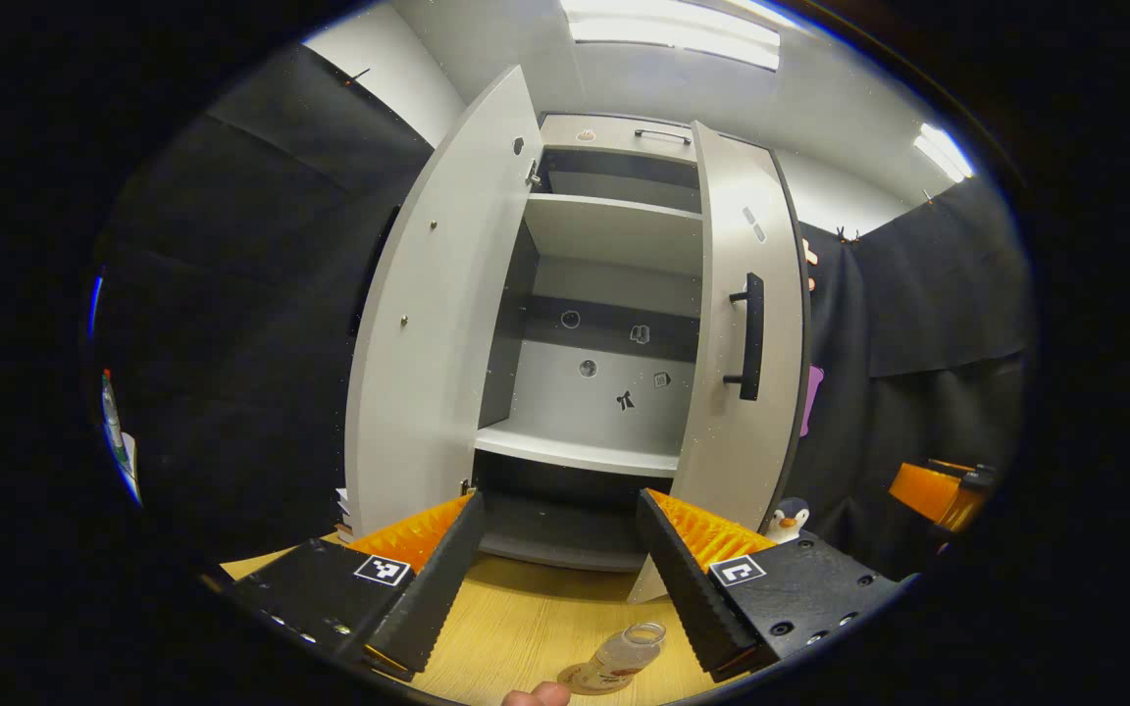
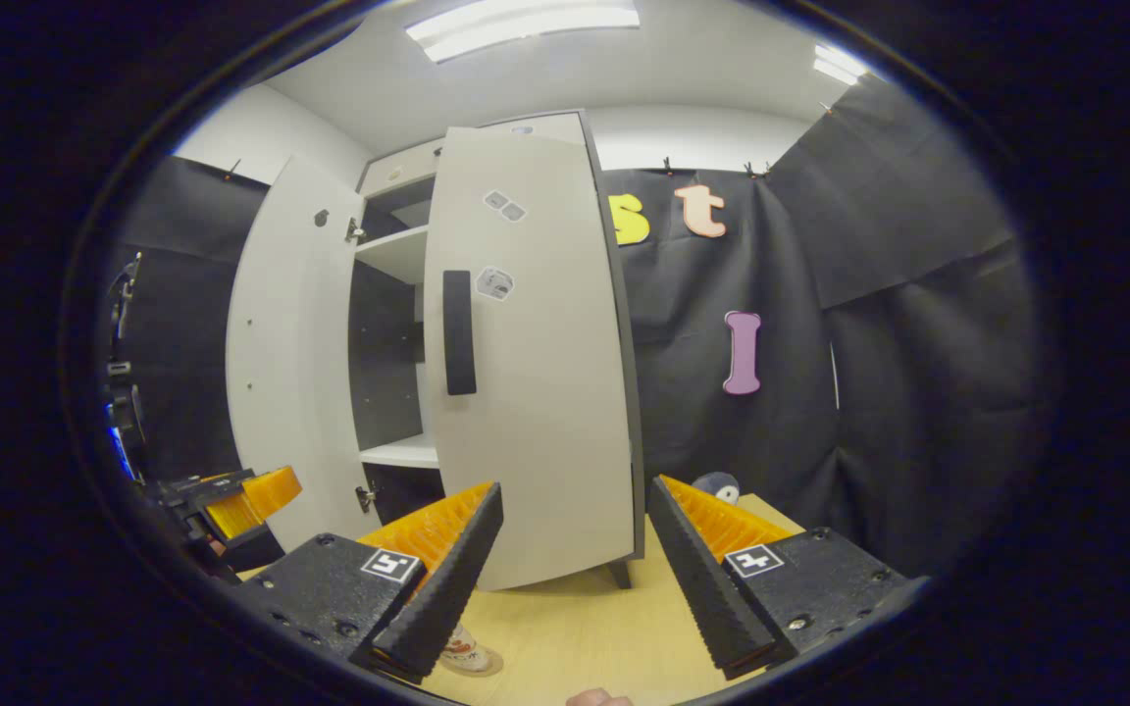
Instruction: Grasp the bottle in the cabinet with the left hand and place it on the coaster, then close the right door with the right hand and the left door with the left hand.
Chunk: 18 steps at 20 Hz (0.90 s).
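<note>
The clear bottle (image 1: 627,652) stands upright on the round coaster (image 1: 585,680) on the wooden table (image 1: 526,618), low between my left gripper's (image 1: 565,579) open fingers but below them, not held. The grey cabinet (image 1: 604,294) faces me with its left door (image 1: 437,314) wide open and its right door (image 1: 746,333) half open. In the right gripper view, my right gripper (image 2: 575,569) is open in front of the right door (image 2: 536,363), near its black handle (image 2: 459,333). The bottle's base and coaster (image 2: 467,655) peek out under its left finger. The left gripper (image 2: 231,505) shows at far left.
A small penguin toy (image 1: 789,520) sits on the table right of the cabinet, also seen as the penguin toy (image 2: 719,483) behind my right finger. The cabinet shelves (image 1: 585,451) are bare. A fingertip (image 1: 538,696) shows at the bottom edge. Black cloth walls surround the booth.
</note>
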{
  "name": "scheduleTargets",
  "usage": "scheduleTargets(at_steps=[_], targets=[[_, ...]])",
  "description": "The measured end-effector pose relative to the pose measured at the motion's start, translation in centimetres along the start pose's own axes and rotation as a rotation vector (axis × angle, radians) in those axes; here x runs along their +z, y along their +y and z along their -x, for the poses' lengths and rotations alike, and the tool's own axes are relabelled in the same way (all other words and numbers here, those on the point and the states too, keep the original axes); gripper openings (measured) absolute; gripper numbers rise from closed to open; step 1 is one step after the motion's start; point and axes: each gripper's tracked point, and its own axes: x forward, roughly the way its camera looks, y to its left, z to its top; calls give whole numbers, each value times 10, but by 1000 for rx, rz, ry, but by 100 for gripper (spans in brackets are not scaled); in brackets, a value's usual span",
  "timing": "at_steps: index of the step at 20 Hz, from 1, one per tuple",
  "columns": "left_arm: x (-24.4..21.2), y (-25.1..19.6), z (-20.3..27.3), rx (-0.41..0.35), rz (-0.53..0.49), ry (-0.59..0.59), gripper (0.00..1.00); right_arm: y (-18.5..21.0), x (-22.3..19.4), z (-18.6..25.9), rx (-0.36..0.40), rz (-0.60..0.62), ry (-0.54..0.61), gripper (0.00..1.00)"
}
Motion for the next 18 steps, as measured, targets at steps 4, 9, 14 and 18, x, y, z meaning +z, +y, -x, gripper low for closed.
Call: scheduleTargets(at_steps=[4,9,14,18], targets=[[77,30,9,7,35,-105,99,-1,4,5,8,45,-3,98],[146,148,10,204,10,-211,99,13,-6,8,36,19,-11,98],[137,230,-55,344,49,-140,95,15,-2,8,55,28,-12,98],[117,235,-105,327,29,-85,95,5,3,10,30,51,-15,98]])
